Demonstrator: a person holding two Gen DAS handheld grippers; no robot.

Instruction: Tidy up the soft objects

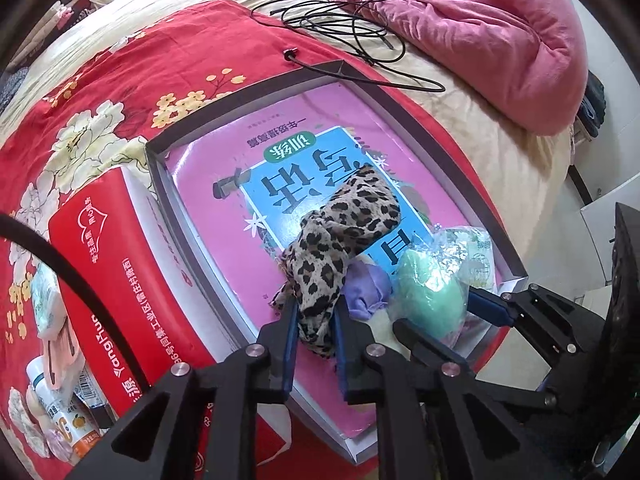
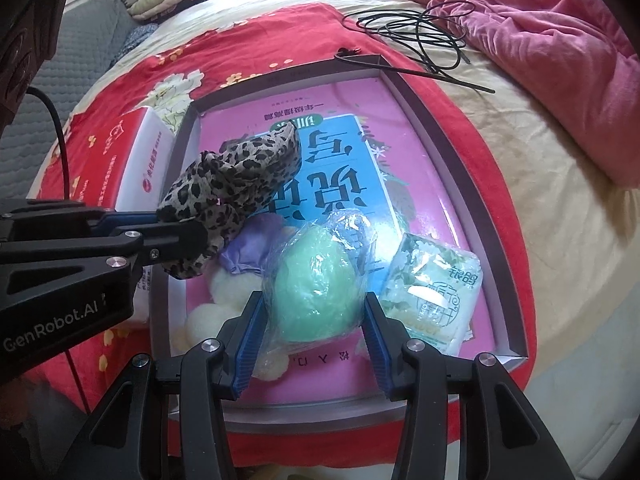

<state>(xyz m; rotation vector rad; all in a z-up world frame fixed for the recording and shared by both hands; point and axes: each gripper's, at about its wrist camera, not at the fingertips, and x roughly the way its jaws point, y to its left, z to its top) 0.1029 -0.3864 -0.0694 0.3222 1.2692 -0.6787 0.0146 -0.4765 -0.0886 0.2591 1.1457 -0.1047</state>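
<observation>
A shallow grey-rimmed box (image 1: 424, 128) (image 2: 436, 128) holding a pink book lies on the bed. My left gripper (image 1: 314, 320) (image 2: 180, 236) is shut on a leopard-print cloth (image 1: 340, 236) (image 2: 236, 176), held over the box. My right gripper (image 2: 314, 320) (image 1: 436, 312) has its pads on both sides of a green egg-shaped soft toy in clear wrap (image 2: 316, 284) (image 1: 430, 284) that rests in the box. A purple cloth (image 1: 366, 290) (image 2: 248, 248), cream plush balls (image 2: 230, 284) and a tissue pack (image 2: 434, 296) also lie in the box.
A red and white carton (image 1: 120, 264) (image 2: 124, 168) stands left of the box. Bottles and small packs (image 1: 60, 412) lie further left. A coiled black cable (image 1: 340, 24) (image 2: 420, 32) and a pink quilt (image 1: 480, 20) (image 2: 540, 32) lie beyond.
</observation>
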